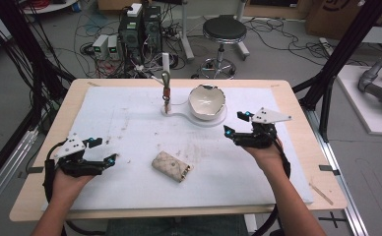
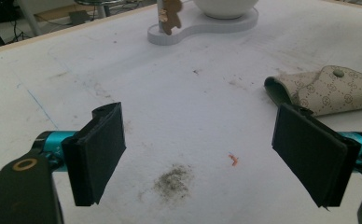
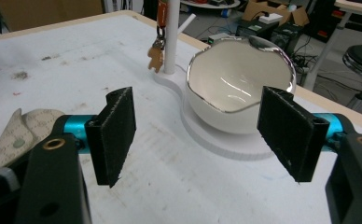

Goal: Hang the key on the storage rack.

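The right gripper [image 3: 198,140] gaped wide, empty, before a glossy white eggshell-shaped bowl [image 3: 237,88] with a jagged rim.

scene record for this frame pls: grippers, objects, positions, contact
left gripper: open, nothing between the jaws, low over the white mat at its left side
right gripper: open, nothing between the jaws, at the right, jaws toward the bowl
pouch: beige patterned, snap flap, lying flat mid-mat, between the two grippers, untouched
bowl: white, wavy rim, on the round end of a white stand base
post: white, upright on the base's small end, left of the bowl
key charm: hangs from the post
contact: none by either gripper
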`<state>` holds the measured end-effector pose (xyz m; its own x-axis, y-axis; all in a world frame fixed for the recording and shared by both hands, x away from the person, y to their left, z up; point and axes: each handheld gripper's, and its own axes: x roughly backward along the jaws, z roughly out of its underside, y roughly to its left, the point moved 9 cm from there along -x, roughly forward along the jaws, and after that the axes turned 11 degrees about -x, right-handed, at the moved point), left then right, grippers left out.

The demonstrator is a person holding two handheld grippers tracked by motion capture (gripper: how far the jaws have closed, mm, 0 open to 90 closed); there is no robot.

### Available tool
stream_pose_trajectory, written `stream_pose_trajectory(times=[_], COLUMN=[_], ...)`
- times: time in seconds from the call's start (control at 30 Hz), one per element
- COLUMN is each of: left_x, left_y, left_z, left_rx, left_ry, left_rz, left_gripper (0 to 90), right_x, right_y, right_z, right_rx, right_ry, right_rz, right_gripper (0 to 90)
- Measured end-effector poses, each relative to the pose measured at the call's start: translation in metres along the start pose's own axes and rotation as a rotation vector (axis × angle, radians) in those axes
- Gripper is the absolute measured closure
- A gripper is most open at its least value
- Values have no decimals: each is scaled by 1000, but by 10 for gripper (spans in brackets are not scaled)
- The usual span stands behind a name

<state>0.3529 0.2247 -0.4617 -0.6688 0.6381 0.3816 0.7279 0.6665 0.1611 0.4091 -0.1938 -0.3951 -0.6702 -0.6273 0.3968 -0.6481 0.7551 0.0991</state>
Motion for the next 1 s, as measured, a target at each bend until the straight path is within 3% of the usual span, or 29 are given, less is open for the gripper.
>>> stream_pose_trajectory(times=[0.3,0.4,0.6,1.0], left_x=[-1,-4,-9,-18], left_y=[0,4,5,4], left_z=[-1,-2,-4,-9], left_rx=[-4,2,-5,-15], left_ry=[-4,-8,-9,-12], left_rz=[0,1,8,18], left_gripper=[171,171,171,171], right_x=[11,17,20,26], right_y=[-4,-8,-16,-28], right_z=[30,41,57,67], right_rx=[-23,-33,-65,-101], right_ry=[-3,-30,-16,7], right_rz=[6,18,39,71], right_gripper=[249,210,201,201])
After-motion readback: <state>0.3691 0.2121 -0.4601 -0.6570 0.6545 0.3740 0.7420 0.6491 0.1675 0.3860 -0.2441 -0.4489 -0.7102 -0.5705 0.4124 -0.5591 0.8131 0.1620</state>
